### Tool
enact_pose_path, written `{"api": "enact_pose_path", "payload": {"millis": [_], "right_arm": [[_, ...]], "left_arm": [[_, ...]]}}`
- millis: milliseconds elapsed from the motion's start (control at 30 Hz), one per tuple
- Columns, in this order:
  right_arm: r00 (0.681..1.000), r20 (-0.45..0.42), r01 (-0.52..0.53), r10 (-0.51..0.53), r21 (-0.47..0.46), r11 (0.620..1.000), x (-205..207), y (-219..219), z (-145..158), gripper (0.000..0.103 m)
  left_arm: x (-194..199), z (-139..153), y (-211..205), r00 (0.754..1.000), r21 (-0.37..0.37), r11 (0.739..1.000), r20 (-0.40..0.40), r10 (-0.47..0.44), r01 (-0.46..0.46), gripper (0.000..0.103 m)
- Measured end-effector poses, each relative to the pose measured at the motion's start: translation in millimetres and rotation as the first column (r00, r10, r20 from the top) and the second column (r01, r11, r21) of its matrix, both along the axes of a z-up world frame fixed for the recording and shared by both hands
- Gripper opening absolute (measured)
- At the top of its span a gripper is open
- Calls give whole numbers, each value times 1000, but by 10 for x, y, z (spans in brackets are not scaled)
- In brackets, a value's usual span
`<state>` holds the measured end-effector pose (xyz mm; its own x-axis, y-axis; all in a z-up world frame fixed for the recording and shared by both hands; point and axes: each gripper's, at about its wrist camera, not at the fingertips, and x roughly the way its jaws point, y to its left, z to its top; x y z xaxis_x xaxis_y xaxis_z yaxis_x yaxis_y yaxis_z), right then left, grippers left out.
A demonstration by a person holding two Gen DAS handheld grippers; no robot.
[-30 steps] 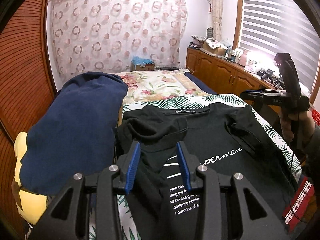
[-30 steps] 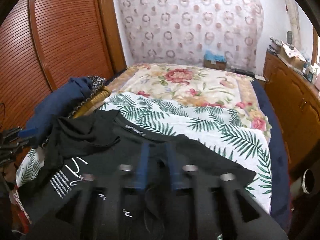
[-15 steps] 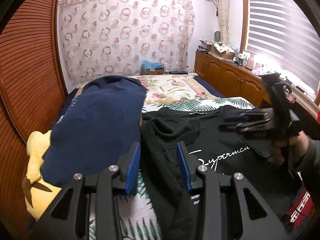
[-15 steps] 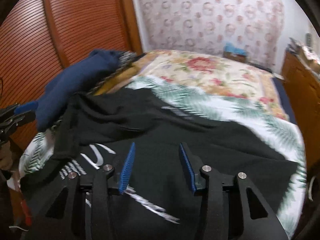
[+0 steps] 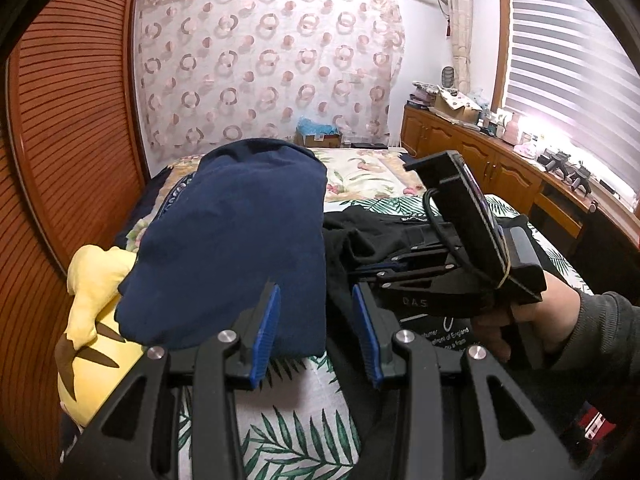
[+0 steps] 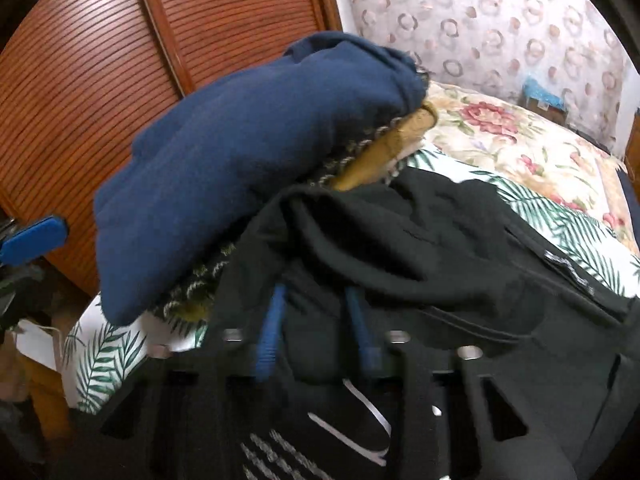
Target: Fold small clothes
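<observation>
We see the black T-shirt (image 6: 460, 256) spread on the palm-leaf sheet (image 5: 280, 436) at the near end of the bed (image 6: 520, 148), its left sleeve bunched beside the navy garment (image 5: 236, 248). Our right gripper (image 6: 316, 320) is closing its blue pads (image 6: 270, 328) around that bunched sleeve fabric; the blur keeps us from telling whether they press it yet. Our left gripper (image 5: 316, 332) hovers near the bed's left edge, pads apart and holding nothing, over the navy hem and shirt edge. A yellow plush toy (image 5: 92, 312) lies under the navy garment at the near left corner.
</observation>
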<state>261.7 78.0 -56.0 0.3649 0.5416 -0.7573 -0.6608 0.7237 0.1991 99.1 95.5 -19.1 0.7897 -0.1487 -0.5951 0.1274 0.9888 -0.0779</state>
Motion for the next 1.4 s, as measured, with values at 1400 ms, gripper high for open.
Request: {"api": "enact_pose_path", "payload": {"millis": [1400], "right_arm": [[994, 105, 12, -7, -39, 999, -283, -554, 121, 1]], "left_arm": [[9, -453, -232, 994, 15, 999, -102, -50, 51, 36]]}}
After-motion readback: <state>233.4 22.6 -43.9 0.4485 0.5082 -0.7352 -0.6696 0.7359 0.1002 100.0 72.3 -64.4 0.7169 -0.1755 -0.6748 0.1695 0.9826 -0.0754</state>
